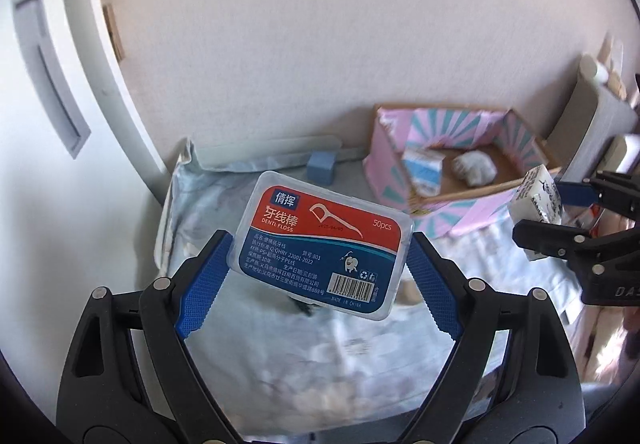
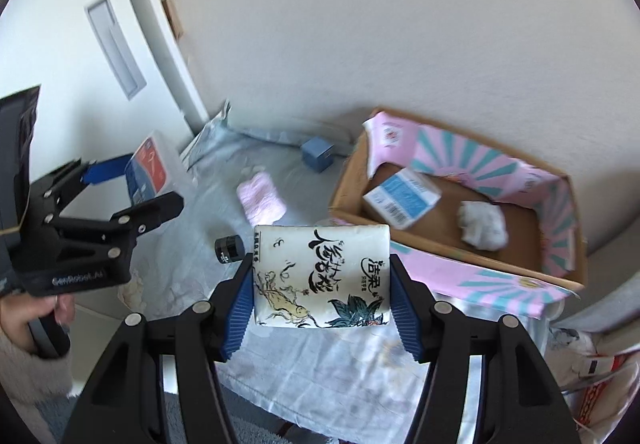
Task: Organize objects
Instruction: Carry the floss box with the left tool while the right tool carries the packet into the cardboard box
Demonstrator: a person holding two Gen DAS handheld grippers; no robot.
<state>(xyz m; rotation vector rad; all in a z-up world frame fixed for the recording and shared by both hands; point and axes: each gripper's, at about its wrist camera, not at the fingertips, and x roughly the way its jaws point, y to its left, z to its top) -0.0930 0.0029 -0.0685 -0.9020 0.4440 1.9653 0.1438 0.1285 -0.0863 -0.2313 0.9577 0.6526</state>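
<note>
floss box (image 1: 322, 244) gripped in left tool (image 1: 320, 264) | tissue pack (image 2: 322, 276) seemingly clamped in right tool (image 2: 322, 284)

White wall (image 1: 320, 23), grey recessed panel (image 1: 48, 71)

The supporting surface is a low bench or bed; which cannot be told. It is covered by a pale blue patterned cloth (image 2: 320, 364), wrinkled, its far edge bunched against the wall. Lying directly on the cloth: a small blue cube (image 2: 317, 154) near the far edge; a pink folded cloth (image 2: 261, 202) just in front of it; a small black cylinder (image 2: 229, 250) on its side; and an open cardboard box (image 2: 460, 250) with pink-and-teal flaps at the right.
</note>
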